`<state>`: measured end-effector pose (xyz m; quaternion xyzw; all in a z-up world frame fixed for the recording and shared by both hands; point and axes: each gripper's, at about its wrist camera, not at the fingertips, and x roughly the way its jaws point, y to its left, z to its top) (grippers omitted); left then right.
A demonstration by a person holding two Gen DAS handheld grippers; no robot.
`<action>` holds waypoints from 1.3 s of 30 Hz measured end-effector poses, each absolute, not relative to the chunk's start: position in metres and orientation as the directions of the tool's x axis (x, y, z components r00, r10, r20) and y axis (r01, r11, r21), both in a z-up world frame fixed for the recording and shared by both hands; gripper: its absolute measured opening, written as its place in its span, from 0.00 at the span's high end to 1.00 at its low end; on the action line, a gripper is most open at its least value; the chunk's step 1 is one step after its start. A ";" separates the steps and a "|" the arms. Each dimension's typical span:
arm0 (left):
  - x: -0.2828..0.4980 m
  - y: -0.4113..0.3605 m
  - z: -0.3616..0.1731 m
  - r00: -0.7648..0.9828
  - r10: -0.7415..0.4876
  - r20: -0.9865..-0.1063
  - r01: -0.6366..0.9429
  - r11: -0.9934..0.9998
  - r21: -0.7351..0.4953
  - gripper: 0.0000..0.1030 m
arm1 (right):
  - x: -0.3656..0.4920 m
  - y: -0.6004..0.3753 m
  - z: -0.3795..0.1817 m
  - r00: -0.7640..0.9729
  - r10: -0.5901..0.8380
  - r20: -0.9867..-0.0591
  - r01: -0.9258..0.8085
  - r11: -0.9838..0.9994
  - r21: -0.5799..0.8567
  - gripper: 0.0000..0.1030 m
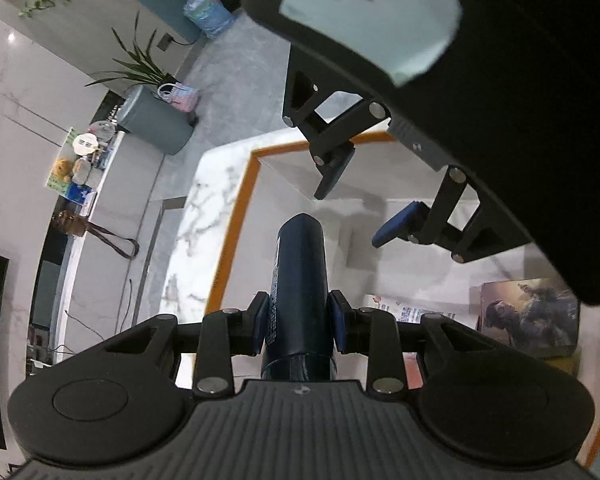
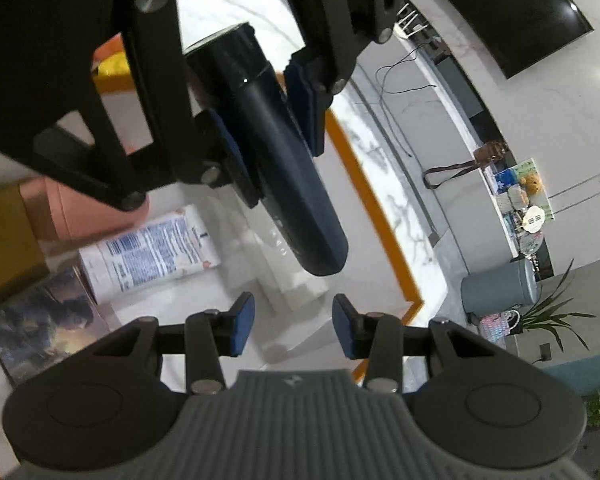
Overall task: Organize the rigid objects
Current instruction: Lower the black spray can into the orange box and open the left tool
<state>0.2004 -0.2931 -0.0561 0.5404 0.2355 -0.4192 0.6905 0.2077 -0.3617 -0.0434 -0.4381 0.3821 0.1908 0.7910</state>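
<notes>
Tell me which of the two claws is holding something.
The left claw: its blue pads press both sides of the dark blue bottle. The right claw has nothing between its pads.

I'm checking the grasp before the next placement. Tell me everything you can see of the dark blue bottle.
The dark blue bottle is a smooth, slightly glossy cylinder with a rounded end, a seam setting off a cap section, and a strip of small print along one side. It is lifted clear above the white marble tabletop, tilted, not upright. The left gripper clamps it at mid-body, one blue pad on each side. The right gripper stands open just beyond its rounded end, apart from it.
</notes>
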 end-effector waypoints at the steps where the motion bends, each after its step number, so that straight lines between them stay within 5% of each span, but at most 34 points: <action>1: 0.203 -0.293 -0.059 0.537 -0.321 -0.780 0.834 0.063 0.548 0.65 | 0.209 -0.363 -0.046 0.629 -0.033 -0.776 -0.642 0.541 -0.543 0.59; 16: 0.224 -0.298 -0.110 0.601 -0.173 -0.780 0.794 0.018 0.608 0.64 | 0.216 -0.376 -0.052 0.605 0.035 -0.796 -0.681 0.540 -0.494 0.59; 24: 0.216 -0.298 -0.106 0.613 -0.190 -0.767 0.784 0.022 0.621 0.33 | 0.215 -0.380 -0.052 0.599 0.031 -0.800 -0.677 0.553 -0.486 0.58; 39: 0.191 -0.284 -0.071 0.641 -0.301 -0.706 0.750 0.051 0.659 0.28 | 0.201 -0.370 -0.031 0.632 0.025 -0.775 -0.652 0.558 -0.514 0.52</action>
